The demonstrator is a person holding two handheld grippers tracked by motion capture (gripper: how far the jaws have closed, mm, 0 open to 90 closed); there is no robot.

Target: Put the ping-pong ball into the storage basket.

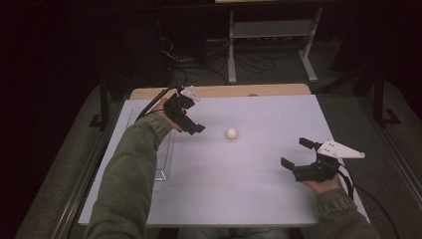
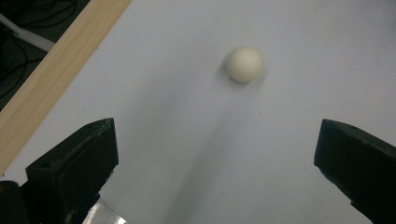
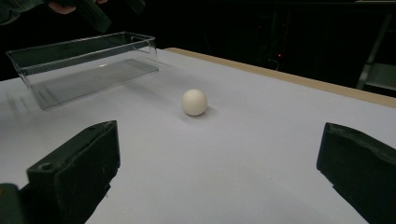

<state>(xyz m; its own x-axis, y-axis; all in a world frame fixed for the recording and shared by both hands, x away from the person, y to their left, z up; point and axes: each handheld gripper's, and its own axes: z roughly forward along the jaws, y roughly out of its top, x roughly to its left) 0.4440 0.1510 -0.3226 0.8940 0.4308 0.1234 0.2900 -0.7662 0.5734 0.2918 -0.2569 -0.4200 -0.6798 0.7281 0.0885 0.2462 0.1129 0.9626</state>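
Jaws wide apart and empty on left gripper and right gripper, one white ball, one clear bin

A white-topped rectangular table with a pale wooden far edge stands on grey floor. A small white ball rests near the table's middle. A clear plastic rectangular box sits by the table's left edge. Beyond the table's far edge stands a light grey metal-framed shelf, with dark cables on the floor beneath.
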